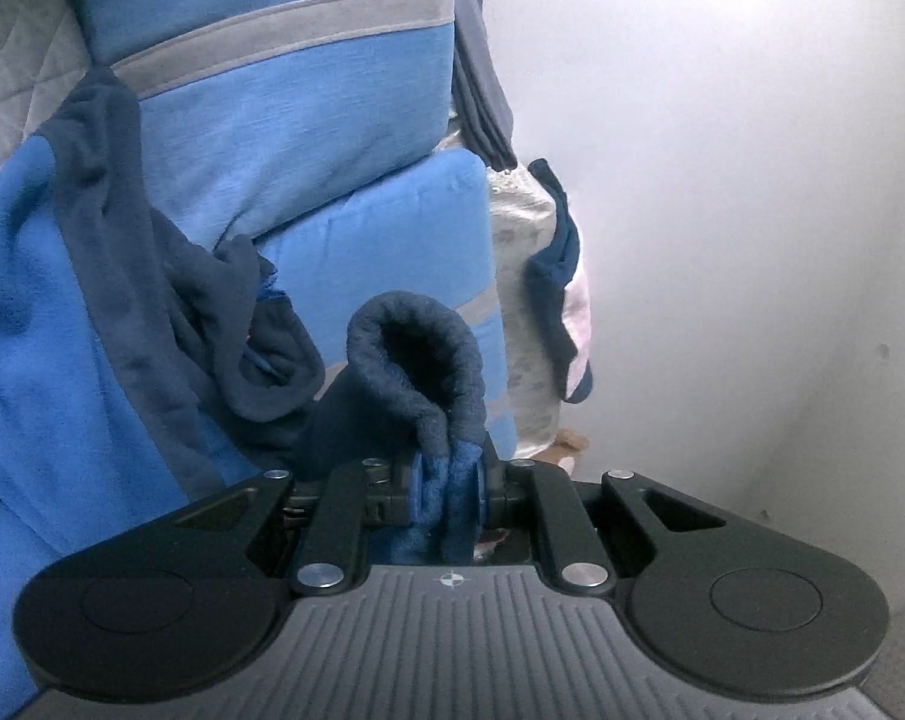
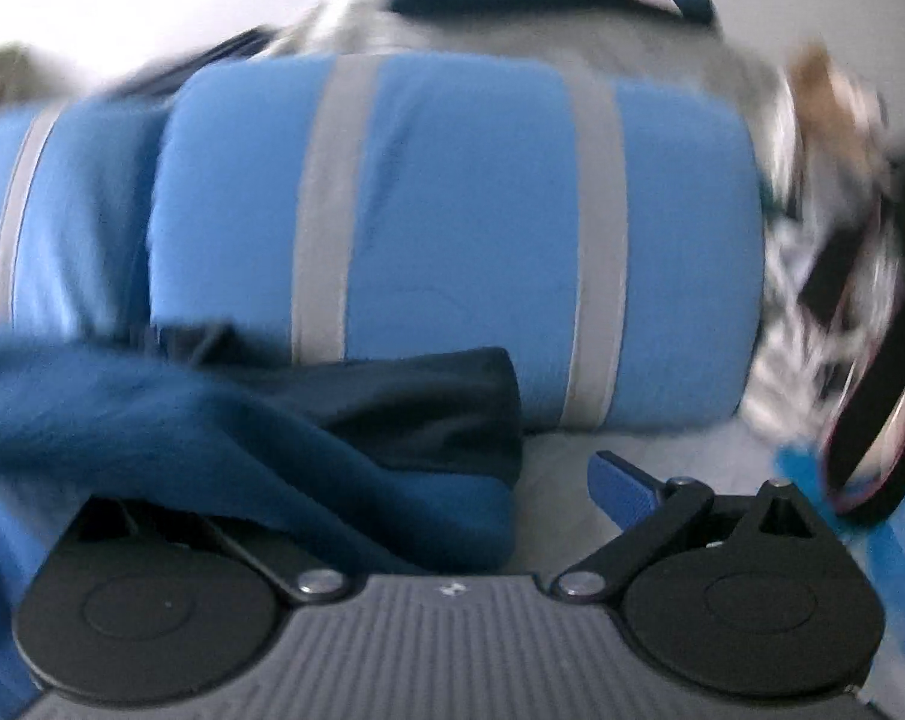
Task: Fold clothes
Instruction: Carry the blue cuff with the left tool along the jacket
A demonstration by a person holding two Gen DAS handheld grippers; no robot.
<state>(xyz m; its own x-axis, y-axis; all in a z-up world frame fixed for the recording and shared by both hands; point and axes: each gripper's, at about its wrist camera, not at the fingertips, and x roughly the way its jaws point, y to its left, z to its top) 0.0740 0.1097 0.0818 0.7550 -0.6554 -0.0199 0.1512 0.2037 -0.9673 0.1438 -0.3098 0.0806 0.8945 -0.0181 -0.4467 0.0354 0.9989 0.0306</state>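
My left gripper (image 1: 446, 483) is shut on a fold of a blue fleece garment (image 1: 26, 312) with dark navy trim. A navy cuff (image 1: 416, 348) loops up just above the pads, and the rest hangs away to the left. In the blurred right wrist view, my right gripper (image 2: 392, 498) is open wide. Its right blue pad (image 2: 617, 489) shows bare. The same blue garment (image 2: 230, 450) drapes over the left finger, hides it and reaches into the gap without being pinched.
Blue cushions with grey stripes (image 1: 308, 90) (image 2: 452, 228) stand close behind the garment. A pile of patterned and dark clothes (image 1: 542, 300) (image 2: 824, 276) lies beside them. A white wall (image 1: 752, 180) fills the right of the left wrist view. Pale bedding (image 2: 560, 480) lies below.
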